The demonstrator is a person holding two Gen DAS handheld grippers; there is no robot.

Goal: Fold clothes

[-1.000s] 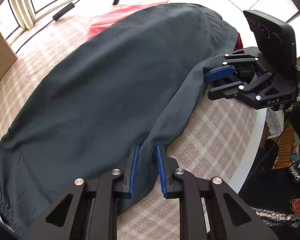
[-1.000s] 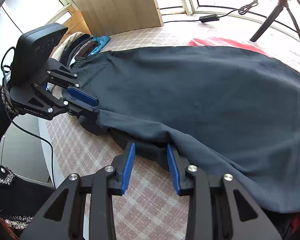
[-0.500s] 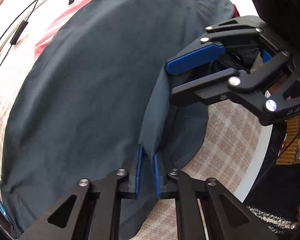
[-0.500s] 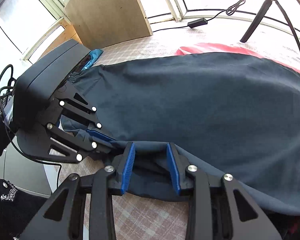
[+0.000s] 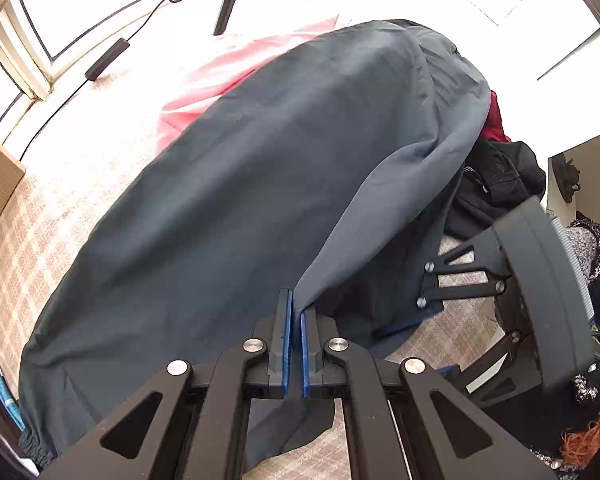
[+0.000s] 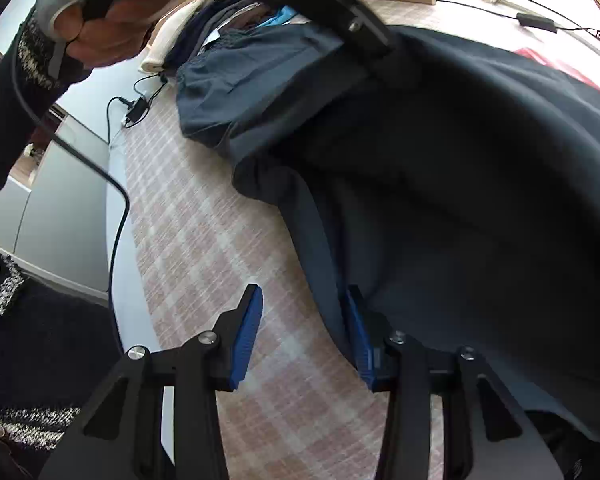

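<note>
On the checked tablecloth (image 5: 40, 240), seen from the left wrist, a large dark grey garment (image 5: 240, 200) lies spread out and covers most of the cloth. The left gripper (image 5: 295, 320) has its blue pads clenched on a raised fold of that garment's near edge, so the fabric rises from the tablecloth into the pinch. Beyond the garment, a pink-red piece of clothing (image 5: 228, 76) shows from under its far side. To the right of the garment lies a heap of black clothes (image 5: 496, 184), and in front of that heap the right gripper (image 5: 428, 316) points down at the garment's near edge. A black cable (image 5: 108, 56) with an adapter block runs along the window side, beyond the garment.

From the right wrist, the right gripper (image 6: 300, 328) has its jaws released and they have just been opening; the bare tablecloth (image 6: 204, 240) shows between the pads, and the garment's (image 6: 460, 184) lifted edge drapes over the right-hand pad (image 6: 358, 340) without being pinched. The garment hangs in a dark sag above the tablecloth. Left of it, a hand (image 6: 104, 36) grips the handle of the left gripper. Beyond the garment sits a stack of folded clothes (image 6: 204, 32).
</note>
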